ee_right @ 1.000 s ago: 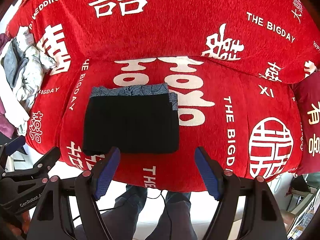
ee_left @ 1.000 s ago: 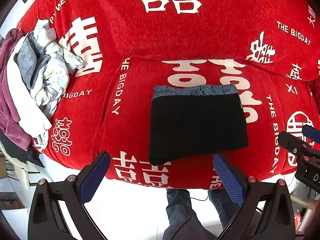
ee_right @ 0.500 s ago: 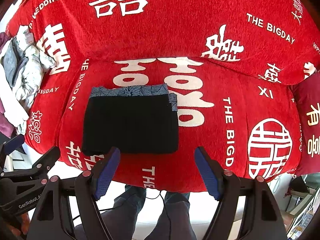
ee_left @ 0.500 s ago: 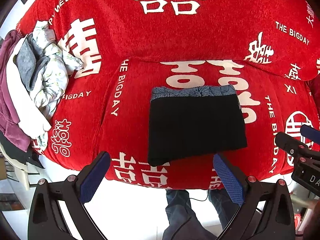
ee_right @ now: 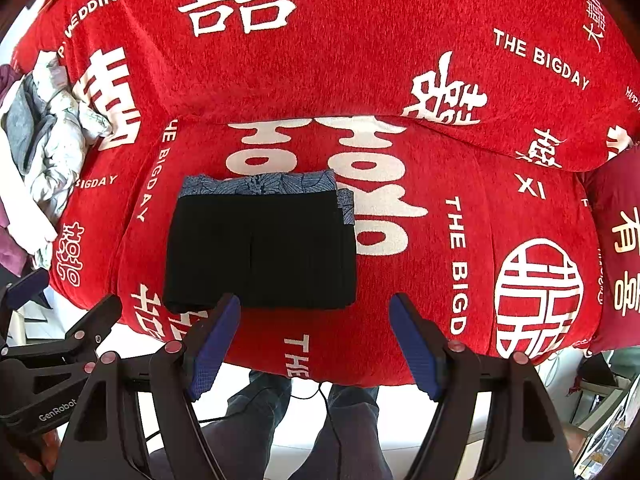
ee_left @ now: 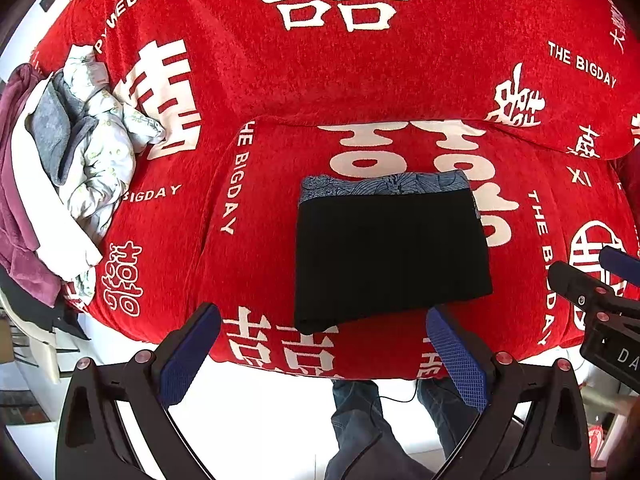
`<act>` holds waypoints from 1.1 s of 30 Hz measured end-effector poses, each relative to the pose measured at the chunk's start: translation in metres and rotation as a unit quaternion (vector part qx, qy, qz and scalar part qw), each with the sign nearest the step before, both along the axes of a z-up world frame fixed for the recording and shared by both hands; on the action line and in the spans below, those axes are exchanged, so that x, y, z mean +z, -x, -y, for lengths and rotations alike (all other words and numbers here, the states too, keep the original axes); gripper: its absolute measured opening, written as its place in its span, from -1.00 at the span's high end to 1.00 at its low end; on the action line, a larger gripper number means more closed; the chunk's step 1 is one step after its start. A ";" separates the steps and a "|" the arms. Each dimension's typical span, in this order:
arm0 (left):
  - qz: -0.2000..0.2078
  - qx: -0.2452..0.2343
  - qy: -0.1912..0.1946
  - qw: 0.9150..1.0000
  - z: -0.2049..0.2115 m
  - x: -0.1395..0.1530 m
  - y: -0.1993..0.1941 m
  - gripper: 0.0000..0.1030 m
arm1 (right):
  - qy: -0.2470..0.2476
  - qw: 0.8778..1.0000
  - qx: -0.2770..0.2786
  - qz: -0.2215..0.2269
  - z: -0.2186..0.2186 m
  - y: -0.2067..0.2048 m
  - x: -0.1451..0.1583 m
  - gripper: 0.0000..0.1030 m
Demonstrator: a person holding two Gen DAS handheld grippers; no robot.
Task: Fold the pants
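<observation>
Pants (ee_left: 392, 256) folded into a flat black rectangle (blue patterned layer beneath), both grippers' jaws wide apart, empty

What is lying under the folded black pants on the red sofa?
Under the folded black pants lies a blue patterned garment; only its far strip and right edge show. The rest is covered, so its kind is unclear. Both rest on the red sofa cover.

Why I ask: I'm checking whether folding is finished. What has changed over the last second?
Nothing visibly changed. The folded black pants lie flat on the red sofa cover, and both the left gripper and right gripper hover open, holding nothing.
</observation>
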State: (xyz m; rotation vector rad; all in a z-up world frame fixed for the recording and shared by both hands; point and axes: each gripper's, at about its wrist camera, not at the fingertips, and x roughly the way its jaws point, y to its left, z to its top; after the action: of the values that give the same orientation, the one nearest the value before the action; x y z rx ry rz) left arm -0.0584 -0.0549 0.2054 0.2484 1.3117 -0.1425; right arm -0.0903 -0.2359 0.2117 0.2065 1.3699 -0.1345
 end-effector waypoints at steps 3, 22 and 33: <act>0.001 -0.005 -0.001 1.000 0.001 0.000 -0.001 -1.00 | 0.001 1.000 -0.001 0.001 -0.001 0.000 0.000 -0.55; 0.000 -0.008 0.006 1.000 -0.003 0.001 -0.001 -1.00 | -0.003 1.000 -0.005 -0.003 0.000 0.002 0.000 -0.55; 0.000 -0.010 0.004 1.000 -0.002 0.000 0.001 -1.00 | -0.002 1.000 -0.004 -0.008 -0.002 0.002 -0.002 -0.55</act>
State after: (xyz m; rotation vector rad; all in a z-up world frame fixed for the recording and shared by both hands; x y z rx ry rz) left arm -0.0590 -0.0527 0.2057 0.2544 1.3084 -0.1654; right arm -0.0923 -0.2342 0.2096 0.2136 1.3844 -0.1404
